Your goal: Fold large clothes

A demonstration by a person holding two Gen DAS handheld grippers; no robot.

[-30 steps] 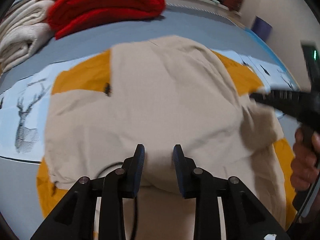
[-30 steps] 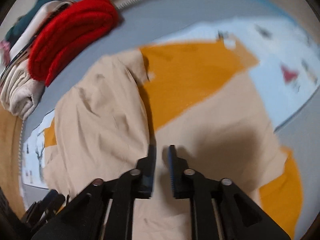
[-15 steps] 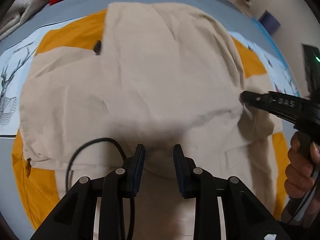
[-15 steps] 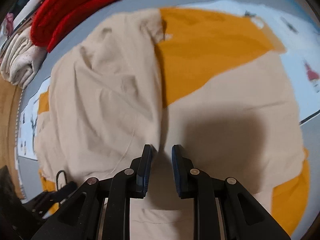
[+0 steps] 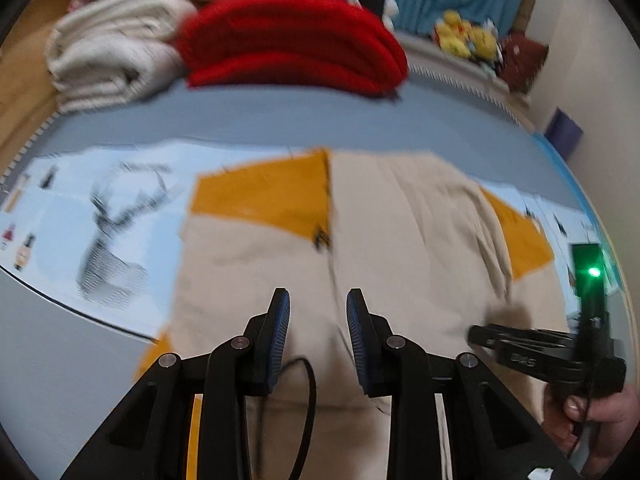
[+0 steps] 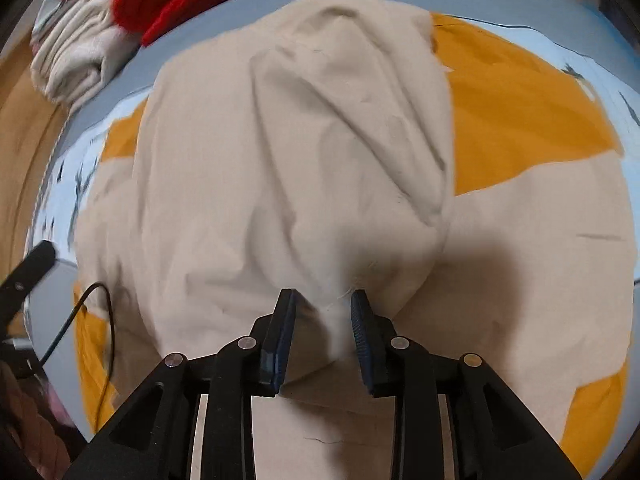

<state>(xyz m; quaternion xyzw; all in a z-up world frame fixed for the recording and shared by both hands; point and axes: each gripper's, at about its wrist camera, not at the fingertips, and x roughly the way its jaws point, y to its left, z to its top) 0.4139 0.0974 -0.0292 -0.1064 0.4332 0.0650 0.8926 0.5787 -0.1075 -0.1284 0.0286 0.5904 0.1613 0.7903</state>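
Note:
A large beige and orange garment (image 5: 400, 248) lies spread on the bed, with a beige part folded over its middle (image 6: 288, 152). My left gripper (image 5: 318, 300) is open and empty above the garment's near edge. My right gripper (image 6: 323, 300) is open, with a raised pinch of beige cloth standing between its jaws, not clamped. The right gripper also shows in the left wrist view (image 5: 480, 334), low over the cloth at the right.
A folded red blanket (image 5: 288, 48) and folded cream blankets (image 5: 108, 56) are stacked at the far side of the grey bed (image 5: 280, 120). A light blue printed sheet (image 5: 100, 216) lies under the garment. A black cable (image 6: 96, 320) trails at the left.
Both grippers have risen and pulled back from the cloth. The right gripper's jaws have opened wider, letting go of the beige fold. The fold now lies over the garment's middle.

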